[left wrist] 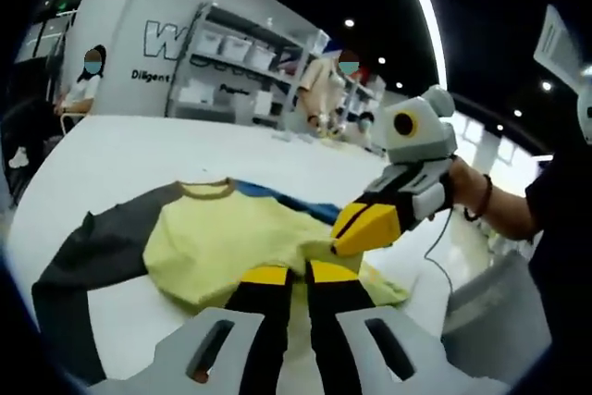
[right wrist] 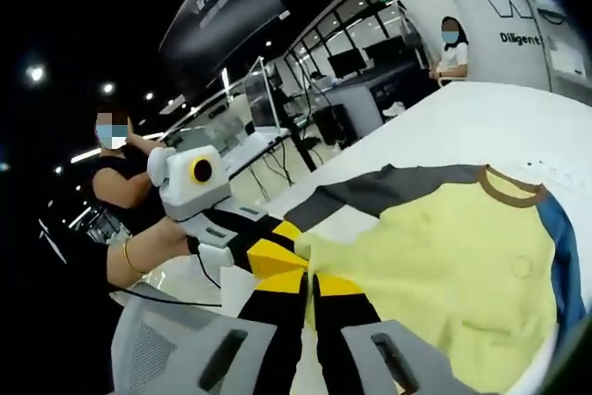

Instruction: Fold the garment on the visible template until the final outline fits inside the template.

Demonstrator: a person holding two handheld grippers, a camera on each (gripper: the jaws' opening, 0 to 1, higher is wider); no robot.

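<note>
Left gripper view — jaws (left wrist: 298,274) pinching shirt (left wrist: 231,242)

White table (left wrist: 111,150), storage shelves (left wrist: 236,67) w/ bins, 2 bystanders behind

Garment (left wrist: 227,238) was soft matt cloth, yellow body lightly wrinkled, grey sleeve (left wrist: 88,256) same knit look, brown ribbed collar (right wrist: 507,190). Table (left wrist: 120,150) was smooth white, slight sheen. Left gripper (left wrist: 298,273) and right gripper (right wrist: 310,284) were hard plastic: glossy yellow tips, black jaws, matt grey housings.
</note>
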